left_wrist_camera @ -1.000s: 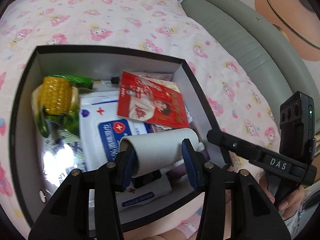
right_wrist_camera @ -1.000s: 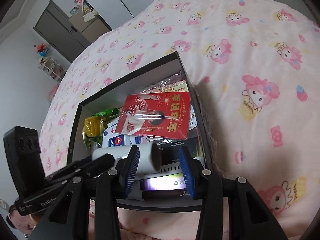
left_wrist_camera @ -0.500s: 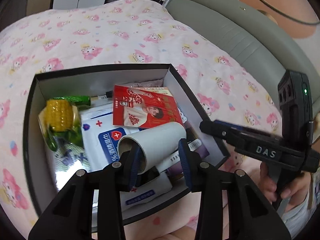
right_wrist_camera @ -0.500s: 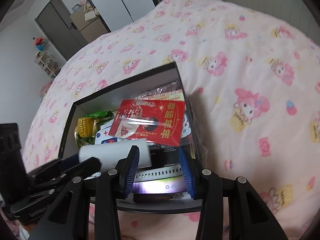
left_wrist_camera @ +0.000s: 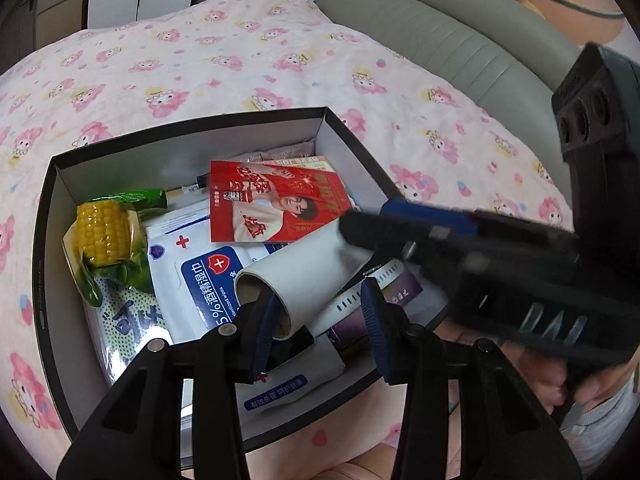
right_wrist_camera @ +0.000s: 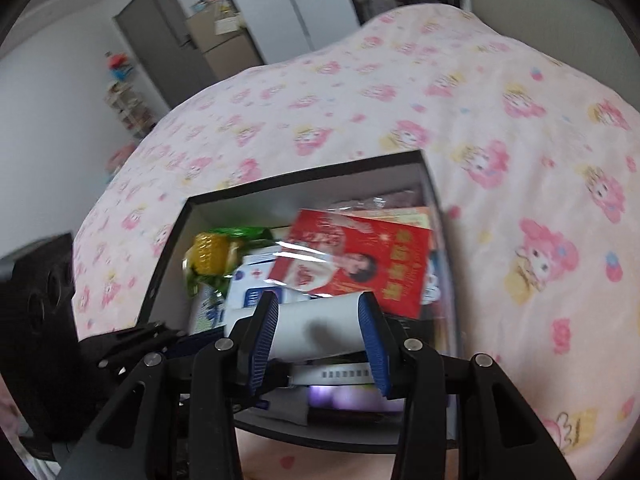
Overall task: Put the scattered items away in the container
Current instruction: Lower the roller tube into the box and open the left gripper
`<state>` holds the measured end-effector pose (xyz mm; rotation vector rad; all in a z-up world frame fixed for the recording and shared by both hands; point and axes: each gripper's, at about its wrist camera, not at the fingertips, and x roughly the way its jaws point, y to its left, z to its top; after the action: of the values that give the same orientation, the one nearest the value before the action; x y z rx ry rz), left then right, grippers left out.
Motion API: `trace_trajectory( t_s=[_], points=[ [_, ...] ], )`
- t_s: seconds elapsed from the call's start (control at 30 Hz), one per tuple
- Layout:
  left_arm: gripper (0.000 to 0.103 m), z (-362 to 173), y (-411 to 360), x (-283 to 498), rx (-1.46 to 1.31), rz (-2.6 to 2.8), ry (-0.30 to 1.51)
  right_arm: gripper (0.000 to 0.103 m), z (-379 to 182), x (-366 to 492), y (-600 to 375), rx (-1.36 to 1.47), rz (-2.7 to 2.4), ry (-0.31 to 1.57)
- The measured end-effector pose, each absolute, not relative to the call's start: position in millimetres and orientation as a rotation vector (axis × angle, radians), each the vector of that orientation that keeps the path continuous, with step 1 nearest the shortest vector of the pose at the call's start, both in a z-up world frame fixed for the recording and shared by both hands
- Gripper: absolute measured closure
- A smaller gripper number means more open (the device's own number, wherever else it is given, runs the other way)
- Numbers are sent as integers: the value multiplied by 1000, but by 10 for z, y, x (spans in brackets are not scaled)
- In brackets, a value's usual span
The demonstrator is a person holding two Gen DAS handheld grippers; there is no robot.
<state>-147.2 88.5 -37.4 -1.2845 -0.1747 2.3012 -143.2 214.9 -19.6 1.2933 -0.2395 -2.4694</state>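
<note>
Here: pink cartoon-print bedspread under black box. Box packed: wet-wipe pack in middle, red packet toward far right, corn cob toy at left. White paper roll lies tilted over near-right part of box. Left gripper jaws part spread, roll's open end between them; grip cannot tell. Right gripper pinches roll's far end across its width.
</note>
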Motion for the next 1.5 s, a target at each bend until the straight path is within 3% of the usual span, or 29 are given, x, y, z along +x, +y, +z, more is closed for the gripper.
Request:
trace_trajectory(
  t_s=[0.27, 0.43, 0.6, 0.73, 0.87, 1.03, 1.17, 1.37, 1.5],
  points=[
    [61, -362, 960, -1433, -1270, 2270, -144, 65, -172, -1364, 1943, 1221, -2367, -176],
    [60, -390, 1006, -1420, -1288, 2273, -101, 64, -318, -1420, 1915, 1330, -2347, -156],
    [49, -364, 981, -1415, -1273, 2251, -136, 64, -348, -1446, 2003, 1371, -2415, -150],
    [49, -305, 942, -1385, -1251, 2202, -158, 64, -338, -1440, 2107, 1394, -2458, -174],
    [50, -270, 879, -1399, -1242, 2232, -163, 64, -287, -1439, 2249, 1369, -2491, -223],
    [51, -263, 670, -1475, -1219, 2206, -340, 63, -247, -1501, 2466, 1352, -2541, -298],
    [52, -213, 610, -1513, -1210, 2291, -331, 63, -306, -1567, 2453, 1362, -2516, -284],
    [67, -375, 497, -1643, -1318, 2334, -386, 63, -431, -1638, 2443, 1463, -2536, -232],
    [68, -435, 514, -1677, -1341, 2355, -374, 63, -447, -1621, 2429, 1463, -2504, -242]
  ],
)
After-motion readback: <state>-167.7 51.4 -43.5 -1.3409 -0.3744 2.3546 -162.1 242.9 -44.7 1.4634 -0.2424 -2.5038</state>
